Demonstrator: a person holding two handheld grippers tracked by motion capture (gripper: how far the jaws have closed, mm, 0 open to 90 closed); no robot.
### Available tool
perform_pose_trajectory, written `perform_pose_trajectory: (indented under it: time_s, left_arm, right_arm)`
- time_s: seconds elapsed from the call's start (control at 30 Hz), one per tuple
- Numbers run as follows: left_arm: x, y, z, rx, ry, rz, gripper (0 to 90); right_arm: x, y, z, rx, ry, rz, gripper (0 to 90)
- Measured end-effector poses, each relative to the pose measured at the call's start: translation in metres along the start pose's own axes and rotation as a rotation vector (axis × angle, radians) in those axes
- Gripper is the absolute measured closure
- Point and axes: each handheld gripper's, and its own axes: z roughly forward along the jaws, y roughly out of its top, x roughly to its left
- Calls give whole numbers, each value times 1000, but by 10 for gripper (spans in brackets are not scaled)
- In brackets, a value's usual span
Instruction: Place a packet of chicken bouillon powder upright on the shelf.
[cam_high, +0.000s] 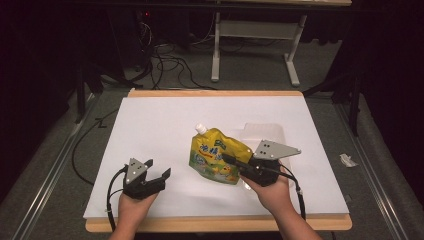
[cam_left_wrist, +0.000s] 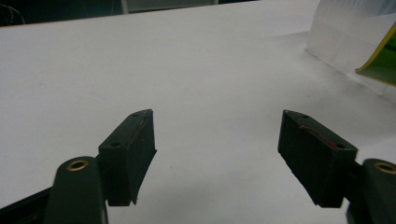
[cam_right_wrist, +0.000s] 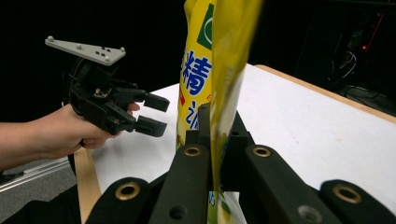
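A yellow spouted pouch (cam_high: 216, 155) with a white cap stands tilted near the middle of the white table (cam_high: 160, 120). My right gripper (cam_high: 231, 161) is shut on the pouch's right edge; in the right gripper view the pouch (cam_right_wrist: 219, 74) rises edge-on between the closed jaws. My left gripper (cam_high: 157, 170) rests open at the front left, apart from the pouch, with bare table between its fingers (cam_left_wrist: 135, 149). The left gripper (cam_right_wrist: 156, 114) also appears open in the right gripper view.
A clear plastic tray (cam_high: 262, 132) lies behind the pouch at right, its corner (cam_left_wrist: 345, 37) showing in the left gripper view. The wooden table edge (cam_high: 215, 223) runs along the front. Cables and a desk frame stand on the floor beyond.
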Motion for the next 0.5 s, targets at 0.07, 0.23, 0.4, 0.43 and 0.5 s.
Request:
perform_pose_trajectory:
  time_s: [0.07, 0.23, 0.4, 0.43, 0.5]
  left_arm:
    - [0, 0, 1, 5, 3, 4, 235]
    - [-1, 1, -1, 4, 14, 13, 201]
    - [-4, 1, -2, 1, 20, 20, 196]
    - [-4, 1, -2, 0, 22, 20, 195]
    - [-5, 1, -3, -3, 25, 18, 196]
  right_arm:
    - [-2, 3, -5, 1, -2, -11, 900]
    - [-10, 7, -17, 7, 0, -16, 900]
    - [-15, 8, -31, 3, -9, -30, 900]
    - [-18, 9, -35, -4, -11, -30, 900]
    - [-21, 10, -43, -13, -18, -25, 900]
